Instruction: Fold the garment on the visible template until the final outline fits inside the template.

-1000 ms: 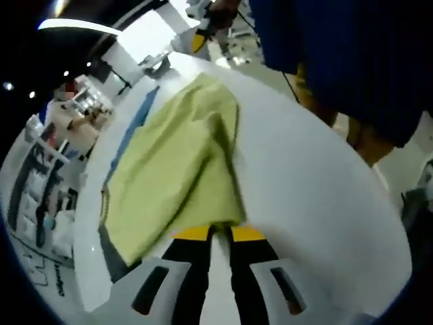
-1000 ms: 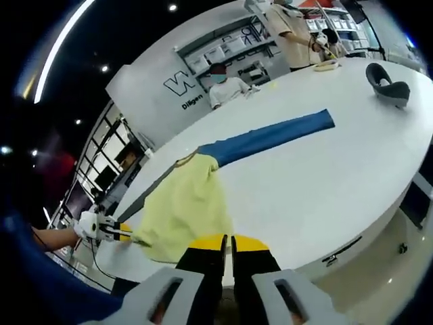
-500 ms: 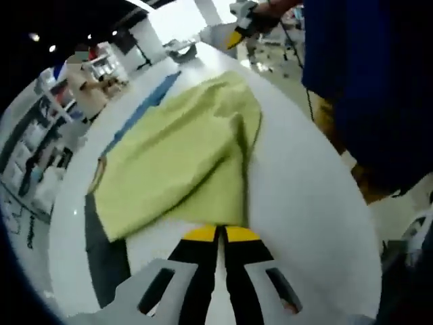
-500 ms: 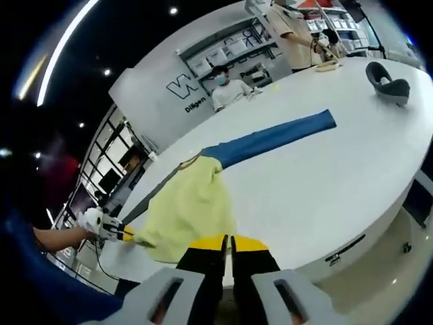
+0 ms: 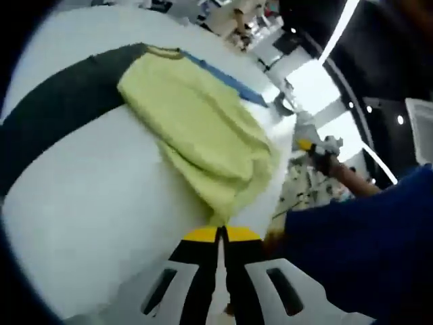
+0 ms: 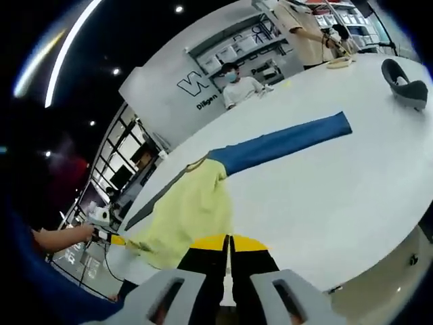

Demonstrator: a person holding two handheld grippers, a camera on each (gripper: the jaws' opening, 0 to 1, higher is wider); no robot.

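On the white table, yellow-green garment (wall lettering unreadable), blue template

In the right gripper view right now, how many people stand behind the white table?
2. One person in a face mask stands at the far edge near the wall lettering; another person stands further right, leaning over the table. Others may be hidden.

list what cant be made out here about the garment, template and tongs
- Left gripper view: motion blur smears the yellow garment; its folds are unreadable.
- Left tongs: the cloth's corner meets the shut tips; grip uncertain.
- Right gripper view: the garment covers the blue template, outline unclear.
- Right tongs: hem hidden behind tips.
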